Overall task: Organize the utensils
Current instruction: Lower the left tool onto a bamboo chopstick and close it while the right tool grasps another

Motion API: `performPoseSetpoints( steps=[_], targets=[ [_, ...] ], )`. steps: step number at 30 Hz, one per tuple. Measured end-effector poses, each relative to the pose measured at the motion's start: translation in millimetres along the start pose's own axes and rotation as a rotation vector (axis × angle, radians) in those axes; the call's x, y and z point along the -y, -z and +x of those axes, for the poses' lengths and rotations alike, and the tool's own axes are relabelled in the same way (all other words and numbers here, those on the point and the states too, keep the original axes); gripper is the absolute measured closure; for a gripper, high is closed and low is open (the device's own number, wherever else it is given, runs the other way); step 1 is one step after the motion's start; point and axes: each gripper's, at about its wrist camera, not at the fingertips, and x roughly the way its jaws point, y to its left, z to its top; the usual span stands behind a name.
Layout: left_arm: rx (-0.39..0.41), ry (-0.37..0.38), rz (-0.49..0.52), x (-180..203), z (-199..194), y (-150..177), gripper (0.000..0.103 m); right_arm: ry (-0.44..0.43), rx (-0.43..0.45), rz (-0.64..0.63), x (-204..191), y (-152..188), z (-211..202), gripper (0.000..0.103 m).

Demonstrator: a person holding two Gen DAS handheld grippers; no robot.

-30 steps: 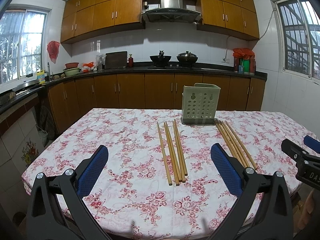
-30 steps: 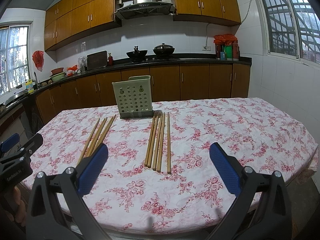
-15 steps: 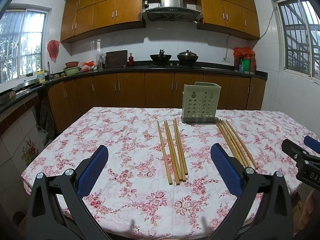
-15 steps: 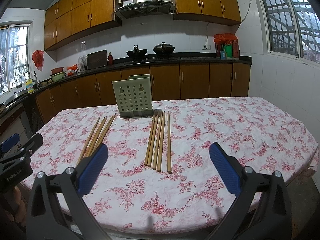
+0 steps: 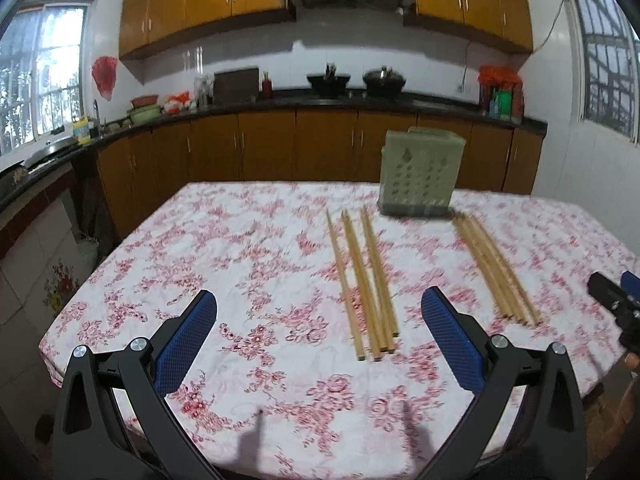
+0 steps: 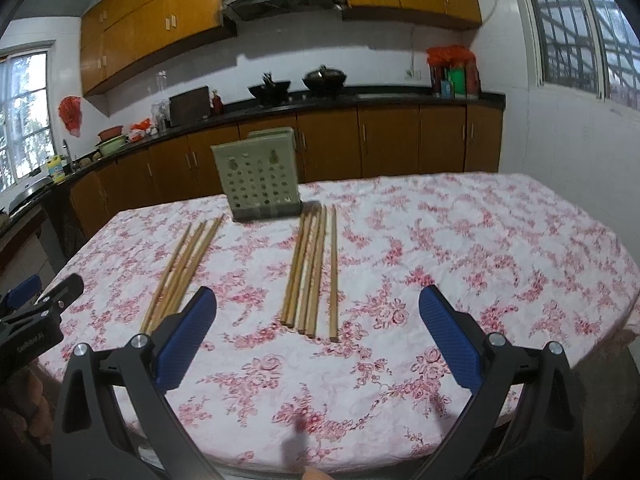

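Two bundles of wooden chopsticks lie on the floral tablecloth. The left bundle [image 5: 366, 284] [image 6: 182, 268] and the right bundle [image 5: 494, 270] [image 6: 310, 272] flank a pale green perforated utensil holder [image 5: 420, 172] [image 6: 260, 174] standing upright behind them. My left gripper [image 5: 318, 340] is open and empty, above the table's near edge, just short of the left bundle's near ends. My right gripper [image 6: 316, 338] is open and empty, just short of the right bundle's near ends. Each gripper shows at the edge of the other's view.
The table [image 5: 240, 240] has a near edge right under both grippers. Brown kitchen cabinets and a black counter [image 5: 280, 100] with pots run along the back wall. A tiled wall and window are at the right [image 6: 580, 40].
Both grippers have moved forward and a little down toward the chopsticks, which now look nearer. The current frames are motion-blurred. Both stay open.
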Motion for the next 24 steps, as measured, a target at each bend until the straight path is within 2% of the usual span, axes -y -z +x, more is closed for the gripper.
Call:
performPoseSetpoints(
  steps=[3, 8, 13, 16, 20, 24],
  targets=[
    [-0.061, -0.024, 0.028, -1, 22, -5, 0.003, 0.018, -0.066, 0.022, 9, -6, 24, 0.007],
    [-0.155, -0.008, 0.04, -3, 58, -13, 0.029, 0.03, -0.181, 0.042, 17, -14, 67, 0.023],
    [-0.253, 0.04, 0.011, -4, 95, -19, 0.049, -0.006, -0.295, 0.09, 24, -17, 112, 0.056],
    [-0.296, 0.079, -0.008, -4, 107, -18, 0.061, -0.018, -0.346, 0.105, 26, -17, 131, 0.067],
    [-0.348, 0.135, -0.02, 0, 121, -14, 0.075, -0.036, -0.379, 0.102, 23, -16, 145, 0.074],
    [-0.374, 0.154, -0.008, 5, 128, -11, 0.082, -0.014, -0.375, 0.058, 17, -16, 150, 0.079]
  ],
)
